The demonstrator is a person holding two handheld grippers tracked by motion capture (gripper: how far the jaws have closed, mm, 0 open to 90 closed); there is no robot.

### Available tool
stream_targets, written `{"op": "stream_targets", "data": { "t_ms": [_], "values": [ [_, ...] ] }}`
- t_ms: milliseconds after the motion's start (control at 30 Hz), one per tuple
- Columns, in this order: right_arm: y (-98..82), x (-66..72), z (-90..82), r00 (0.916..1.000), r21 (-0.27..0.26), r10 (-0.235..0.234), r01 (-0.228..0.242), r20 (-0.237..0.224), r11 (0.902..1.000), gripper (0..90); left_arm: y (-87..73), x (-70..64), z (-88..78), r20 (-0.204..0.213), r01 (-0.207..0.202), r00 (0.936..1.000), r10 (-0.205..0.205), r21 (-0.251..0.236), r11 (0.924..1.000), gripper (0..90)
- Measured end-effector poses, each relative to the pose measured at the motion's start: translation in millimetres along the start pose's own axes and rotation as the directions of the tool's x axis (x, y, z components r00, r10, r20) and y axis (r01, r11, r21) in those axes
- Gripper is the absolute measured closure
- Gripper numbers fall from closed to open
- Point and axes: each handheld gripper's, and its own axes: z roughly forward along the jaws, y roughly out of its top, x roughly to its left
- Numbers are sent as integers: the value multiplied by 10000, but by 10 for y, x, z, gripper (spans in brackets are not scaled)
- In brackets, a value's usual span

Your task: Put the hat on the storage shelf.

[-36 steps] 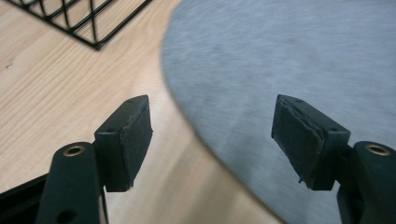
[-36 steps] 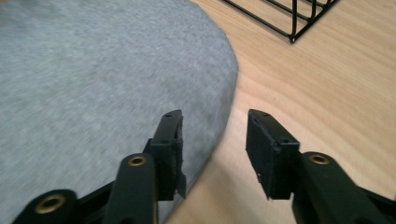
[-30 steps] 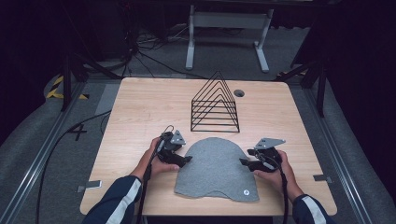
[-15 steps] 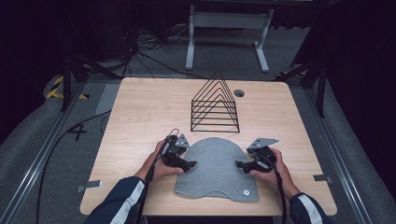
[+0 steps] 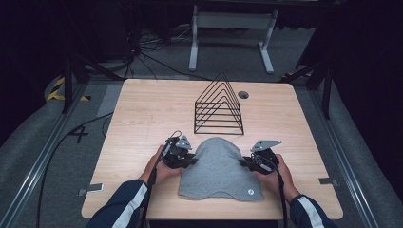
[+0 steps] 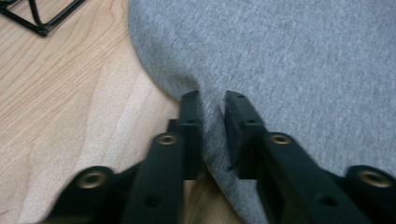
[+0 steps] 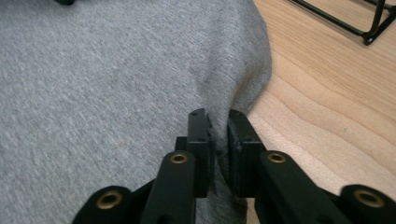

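Note:
A grey knitted beanie [image 5: 218, 168] lies flat on the wooden table [image 5: 142, 114], near its front edge. My left gripper [image 5: 192, 161] is at the beanie's left edge; its jaws have just been closing and now pinch a fold of that edge [image 6: 212, 126]. My right gripper [image 5: 243, 162] is at the beanie's right edge; its jaws have also just been closing and are shut on the grey fabric there [image 7: 219, 140]. A hand holds each gripper from the front of the table.
A black wire rack [image 5: 218, 107] of triangular dividers stands just behind the beanie; its corners show in the left gripper view [image 6: 42, 18] and the right gripper view [image 7: 359, 23]. A round cable hole [image 5: 243, 94] sits behind the rack.
Both grippers have moved inward to the beanie's side edges and shut on the fabric. The beanie and the rack have stayed in place.

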Motion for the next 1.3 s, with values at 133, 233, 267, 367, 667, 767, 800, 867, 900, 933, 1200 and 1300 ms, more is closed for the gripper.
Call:
{"op": "stream_targets", "data": {
  "t_ms": [133, 233, 267, 367, 667, 767, 800, 867, 900, 933, 1200, 1300],
  "values": [
    [4, 6, -78, 9995, -306, -316, 318, 60, 9990, 837, 56, -60, -87, -154, -326, 9994, 321, -336, 9989, 843],
    [39, 13, -178, 9990, -654, -415, 423, 139, 9970, 839, 126, -84, -198, -285, -528, 9983, 508, -753, 9958, 846],
    [50, 11, -207, 9988, -754, -454, 467, 192, 9961, 839, 153, -92, -251, -321, -562, 9981, 534, -964, 9938, 847],
    [103, 12, -343, 9976, -1156, -582, 623, 379, 9913, 839, 216, -117, -356, -607, -982, 9939, 924, -1012, 9900, 848],
    [323, 38, -790, 9918, -2148, -1026, 1168, 763, 9696, 839, 596, -224, -751, -1087, -1894, 9793, 1707, -1953, 9623, 850],
    [428, 25, -944, 9896, -2431, -1099, 1296, 930, 9613, 839, 737, -273, -892, -1307, -2266, 9702, 2041, -1903, 9552, 851],
    [468, 20, -999, 9876, -2547, -1193, 1419, 1021, 9566, 839, 786, -288, -940, -1383, -2351, 9678, 2105, -1954, 9521, 851],
    [562, 4, -1126, 9872, -2763, -1197, 1446, 1051, 9501, 839, 895, -312, -1034, -1460, -2409, 9662, 2123, -2192, 9455, 851],
    [609, -11, -1179, 9858, -2823, -1228, 1509, 1148, 9474, 839, 947, -313, -1080, -1516, -2512, 9634, 2210, -2235, 9418, 851],
    [656, -20, -1231, 9847, -2868, -1245, 1549, 1215, 9454, 839, 1009, -319, -1133, -1611, -2592, 9609, 2253, -2365, 9364, 851],
    [1045, -70, -1562, 9717, -3273, -1362, 1947, 1932, 9246, 839, 1344, -276, -1408, -2202, -2858, 9482, 2292, -2752, 9179, 852],
    [1204, -93, -1660, 9659, -3372, -1445, 2122, 2150, 9172, 839, 1477, -214, -1507, -2416, -2898, 9442, 2237, -2874, 9129, 853]
  ]
}}
